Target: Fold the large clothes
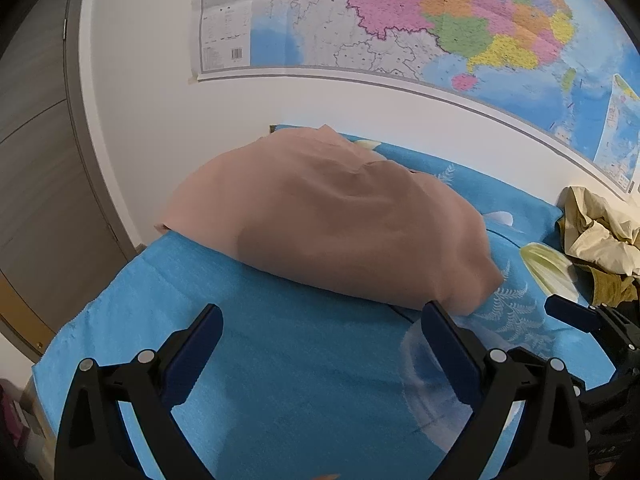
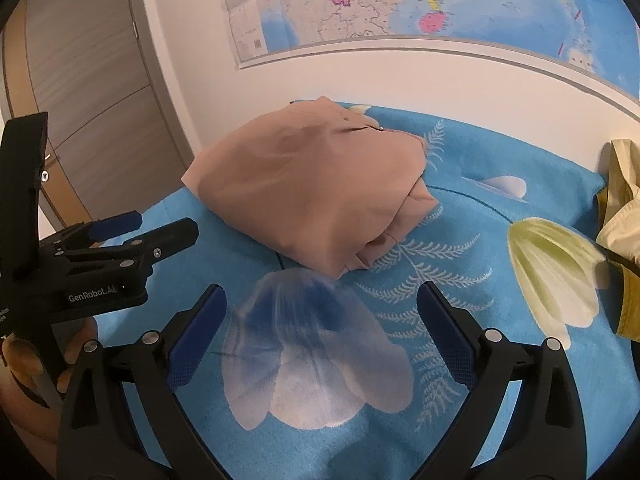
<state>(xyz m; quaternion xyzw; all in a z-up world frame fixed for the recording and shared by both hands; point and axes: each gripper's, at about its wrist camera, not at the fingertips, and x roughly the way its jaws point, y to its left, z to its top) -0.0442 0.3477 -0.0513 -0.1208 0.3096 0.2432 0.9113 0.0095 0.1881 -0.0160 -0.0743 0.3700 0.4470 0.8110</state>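
Pink garment (image 1: 328,216), folded compact at frame centre on the blue floral sheet (image 1: 256,360); I hold the left gripper (image 1: 320,344) and right gripper (image 2: 320,324) wide open, empty, clear of it.

Folded garment (image 2: 312,188) on bedspread (image 2: 480,216), crumpled cloth (image 2: 624,208) well right, map (image 2: 440,0) behind.

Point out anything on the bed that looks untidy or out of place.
The pink garment sits folded, but its right edge is ragged, with loose layers poking out. A cream-yellow garment lies crumpled at the bed's right edge, unfolded. Both claws, left and right, are open and empty.
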